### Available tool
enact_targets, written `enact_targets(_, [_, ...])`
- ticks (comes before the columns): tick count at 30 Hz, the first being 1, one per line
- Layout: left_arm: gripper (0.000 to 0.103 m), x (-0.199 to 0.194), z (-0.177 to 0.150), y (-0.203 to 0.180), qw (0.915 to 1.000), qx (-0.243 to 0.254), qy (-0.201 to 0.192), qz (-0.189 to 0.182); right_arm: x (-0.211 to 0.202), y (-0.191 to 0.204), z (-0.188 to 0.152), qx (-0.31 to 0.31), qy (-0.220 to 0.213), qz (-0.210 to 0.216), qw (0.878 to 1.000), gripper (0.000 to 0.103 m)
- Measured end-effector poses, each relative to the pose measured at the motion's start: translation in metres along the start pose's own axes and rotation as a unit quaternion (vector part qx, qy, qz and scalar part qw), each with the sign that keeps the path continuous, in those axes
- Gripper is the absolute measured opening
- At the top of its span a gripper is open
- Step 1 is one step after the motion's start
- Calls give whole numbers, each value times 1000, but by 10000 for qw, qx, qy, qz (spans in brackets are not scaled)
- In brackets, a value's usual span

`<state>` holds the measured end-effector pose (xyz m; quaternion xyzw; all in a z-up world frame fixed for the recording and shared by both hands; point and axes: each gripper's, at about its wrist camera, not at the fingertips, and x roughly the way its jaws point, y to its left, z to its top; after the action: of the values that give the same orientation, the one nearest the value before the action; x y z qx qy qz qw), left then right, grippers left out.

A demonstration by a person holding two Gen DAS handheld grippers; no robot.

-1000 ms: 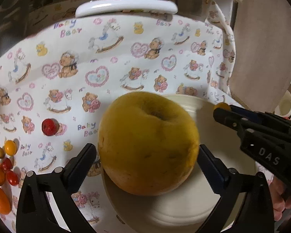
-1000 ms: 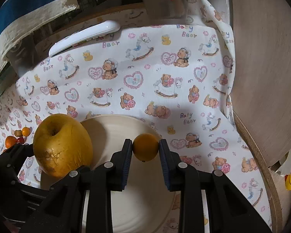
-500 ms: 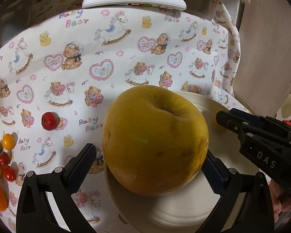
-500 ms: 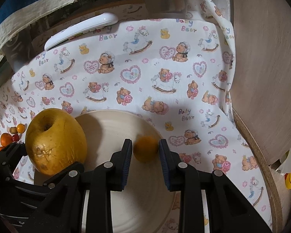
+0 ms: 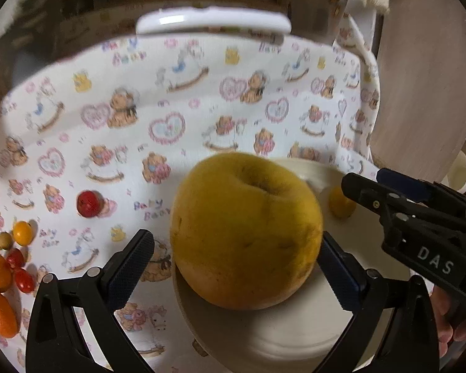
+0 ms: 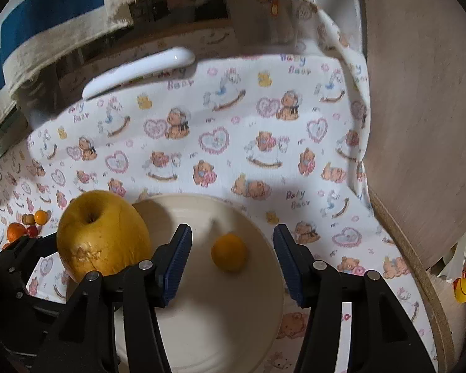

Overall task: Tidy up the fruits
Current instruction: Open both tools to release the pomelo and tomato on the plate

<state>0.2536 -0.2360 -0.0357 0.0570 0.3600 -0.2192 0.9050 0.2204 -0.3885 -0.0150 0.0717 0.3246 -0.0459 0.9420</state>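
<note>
bear-print tablecloth [image 6: 233,143] under a cream plate [image 6: 202,326], white remote [image 6: 139,68], loose small fruits [image 5: 6,258]

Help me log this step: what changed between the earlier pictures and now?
The right gripper let go of the small orange fruit: its jaws are opening, and the fruit now lies free in the cream bowl. Unchanged: the big yellow fruit sits at the bowl's edge between the left gripper's open jaws, and the small fruits stay on the cloth.
</note>
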Motion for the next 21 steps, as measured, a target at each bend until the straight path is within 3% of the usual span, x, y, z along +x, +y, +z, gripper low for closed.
enact_targets(8, [101, -32, -1, -6, 9961, 110, -872, 54, -23, -1, 3, 77, -659, -222, 9976, 57])
enact_targets(13, [101, -42, -1, -3, 9932, 39, -1163, 83, -36, -6, 6, 213, -976, -127, 9949, 60])
enact_targets(15, [101, -44, -2, -1, 9928, 10, -1189, 115, -39, -7, 7, 251, -1034, -68, 9943, 70])
enact_targets(21, [101, -63, 2, 5, 9879, 33, -1529, 262, -48, 0, 6, 137, -1235, -106, 9922, 70])
